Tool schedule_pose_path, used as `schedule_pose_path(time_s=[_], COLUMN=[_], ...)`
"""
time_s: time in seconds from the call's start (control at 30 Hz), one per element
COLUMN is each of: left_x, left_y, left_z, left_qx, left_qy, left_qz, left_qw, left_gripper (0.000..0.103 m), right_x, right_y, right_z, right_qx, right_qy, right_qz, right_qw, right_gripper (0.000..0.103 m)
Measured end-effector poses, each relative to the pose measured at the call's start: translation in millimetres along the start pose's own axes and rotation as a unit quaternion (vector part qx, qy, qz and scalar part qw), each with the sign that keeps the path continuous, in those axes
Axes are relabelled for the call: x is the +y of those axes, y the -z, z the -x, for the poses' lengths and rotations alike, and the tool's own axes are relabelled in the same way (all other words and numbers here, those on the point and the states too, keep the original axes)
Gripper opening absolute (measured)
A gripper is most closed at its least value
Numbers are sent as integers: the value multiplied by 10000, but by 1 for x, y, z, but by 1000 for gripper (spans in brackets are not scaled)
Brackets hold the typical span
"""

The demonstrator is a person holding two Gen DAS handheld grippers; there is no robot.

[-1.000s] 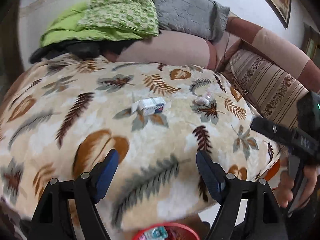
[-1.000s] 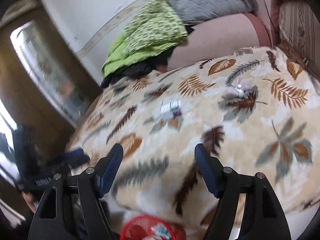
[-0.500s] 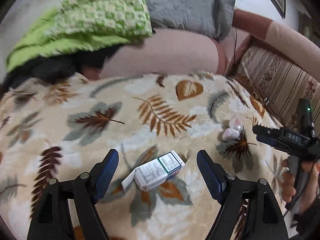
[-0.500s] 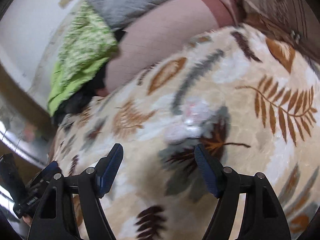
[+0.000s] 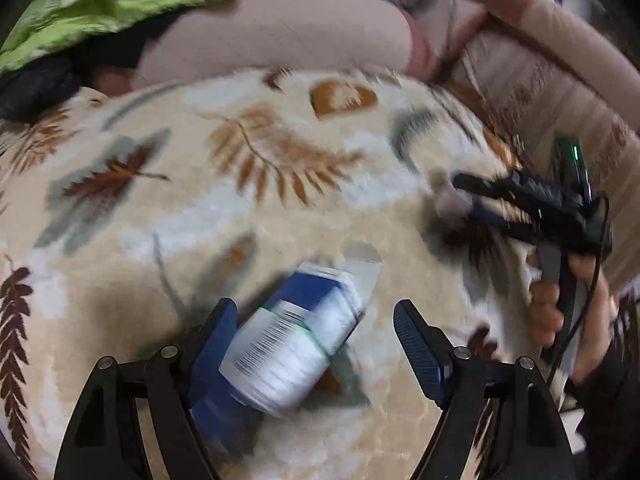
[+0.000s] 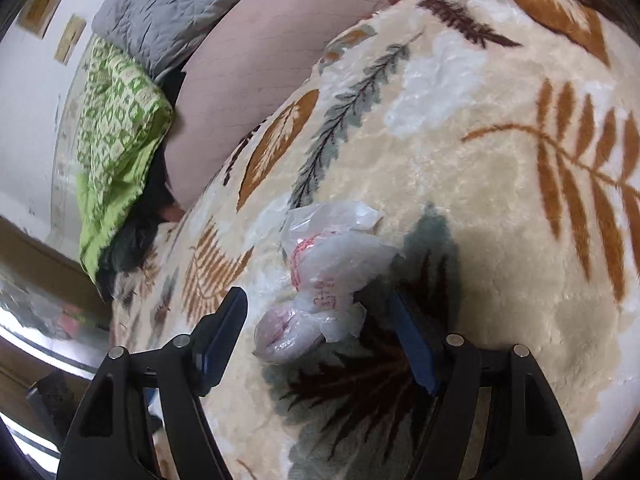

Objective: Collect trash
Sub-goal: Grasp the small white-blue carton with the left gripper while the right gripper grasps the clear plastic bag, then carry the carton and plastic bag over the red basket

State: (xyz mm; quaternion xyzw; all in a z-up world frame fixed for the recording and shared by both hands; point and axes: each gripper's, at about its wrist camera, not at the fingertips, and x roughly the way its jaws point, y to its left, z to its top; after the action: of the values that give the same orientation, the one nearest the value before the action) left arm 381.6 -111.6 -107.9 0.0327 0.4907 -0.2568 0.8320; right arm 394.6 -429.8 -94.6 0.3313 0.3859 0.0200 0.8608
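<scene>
The trash lies in 2 pieces on a leaf-patterned blanket (image 5: 280, 208): a white and blue carton (image 5: 296, 340) on its side between the spread jaws of the left gripper (image 5: 314, 334), close against the left pad and clear of the other, and a crumpled clear plastic bag (image 6: 324, 276) in front of the right gripper (image 6: 316, 320). The right gripper's jaws are closing with the bag between them, though neither pad yet presses it firmly. A hand (image 5: 560, 312) holds that gripper's handle.
</scene>
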Motion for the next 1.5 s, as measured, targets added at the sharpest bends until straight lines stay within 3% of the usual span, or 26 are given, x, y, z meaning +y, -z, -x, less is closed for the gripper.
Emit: schedule_pose_path(time_s=[0.03,0.07,0.2,0.27,0.57,0.83,1.03,1.2,1.5], left_x=[-2,-4,2,3,9,-3,-10,-13,-39], left_y=[3,6,12,13,22,35,59,75,115], left_z=[-2,-4,-4,-1,30,88,109,135,187], left_qx=[7,10,11,-20,-152,-591,-632,-823,-1234], left_qy=[-72,-208,-283,-285,-112,-345,-467,-439,-340], left_qz=[-63,-141,-7,48,328,413,480,881,1111], left_qw=[10000,9997,9996,9996,9993,9968,9958,9917,9855], left_gripper=[84,84,78,57,43,39,38,37,37], right_x=[3,6,7,11,37,68,117,143,150], right_y=[1,3,5,7,10,24,57,93,145], right_z=[-1,-3,-3,-1,18,50,101,142,193], right_qx=[39,98,140,72,-86,-430,-924,-1164,-1392], right_qy=[126,196,245,322,218,301,633,656,530], right_qz=[111,173,127,224,731,1242,2186,2677,3050], right_qw=[9999,9996,9995,9992,9970,9909,9694,9542,9406], right_gripper=[49,31,32,32,31,31,31,31,31])
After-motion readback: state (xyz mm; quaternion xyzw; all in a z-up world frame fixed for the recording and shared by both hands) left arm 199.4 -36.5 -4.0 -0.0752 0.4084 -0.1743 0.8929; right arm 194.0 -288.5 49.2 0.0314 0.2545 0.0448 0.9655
